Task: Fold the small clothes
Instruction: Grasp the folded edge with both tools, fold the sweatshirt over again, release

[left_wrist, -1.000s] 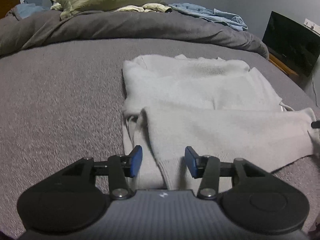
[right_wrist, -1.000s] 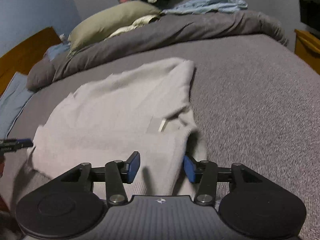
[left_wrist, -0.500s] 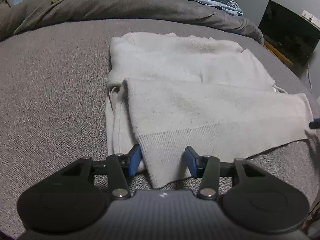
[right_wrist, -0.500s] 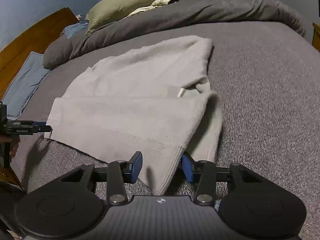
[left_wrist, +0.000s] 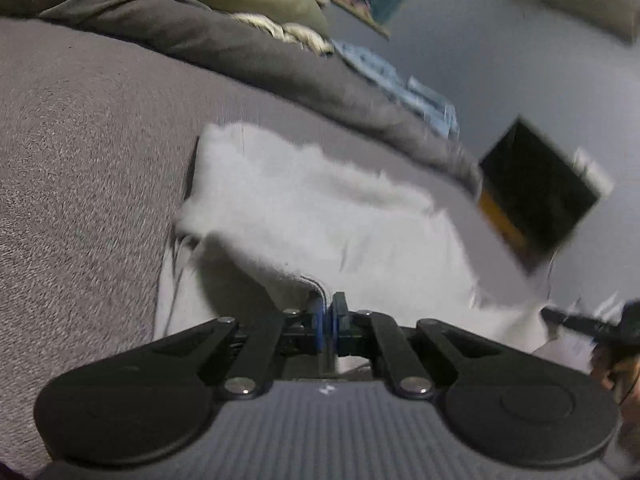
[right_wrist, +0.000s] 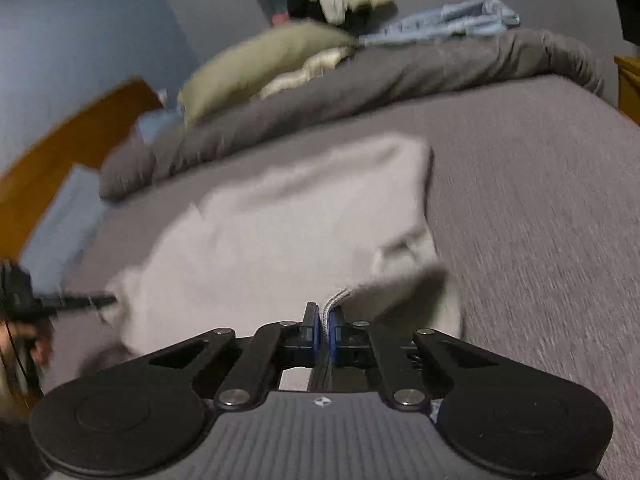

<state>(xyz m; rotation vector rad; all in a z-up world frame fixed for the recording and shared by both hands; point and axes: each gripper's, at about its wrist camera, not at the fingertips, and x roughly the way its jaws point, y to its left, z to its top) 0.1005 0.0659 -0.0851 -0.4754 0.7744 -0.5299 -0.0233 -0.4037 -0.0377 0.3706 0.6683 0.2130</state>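
A pale grey knitted sweater [left_wrist: 320, 216] lies half folded on the grey bed cover [left_wrist: 80, 160]. My left gripper [left_wrist: 328, 316] is shut on the ribbed near hem at its left corner, and the cloth rises off the bed there. In the right wrist view the same sweater [right_wrist: 280, 232] spreads ahead, and my right gripper [right_wrist: 325, 322] is shut on the ribbed hem at the right corner, lifted as well. Each gripper shows at the edge of the other's view: the right gripper [left_wrist: 580, 322] and the left gripper [right_wrist: 60, 304]. Both views are blurred by motion.
A rolled dark grey duvet [right_wrist: 400, 76] runs across the far side of the bed, with an olive pillow [right_wrist: 260, 60] and blue clothes [right_wrist: 452, 20] behind it. A wooden headboard [right_wrist: 60, 148] stands to the left. A dark screen [left_wrist: 540, 196] stands beside the bed at the right.
Both grippers went from open around the sweater's near hem to shut on it. They have lifted the hem off the bed, and the left gripper has rolled.
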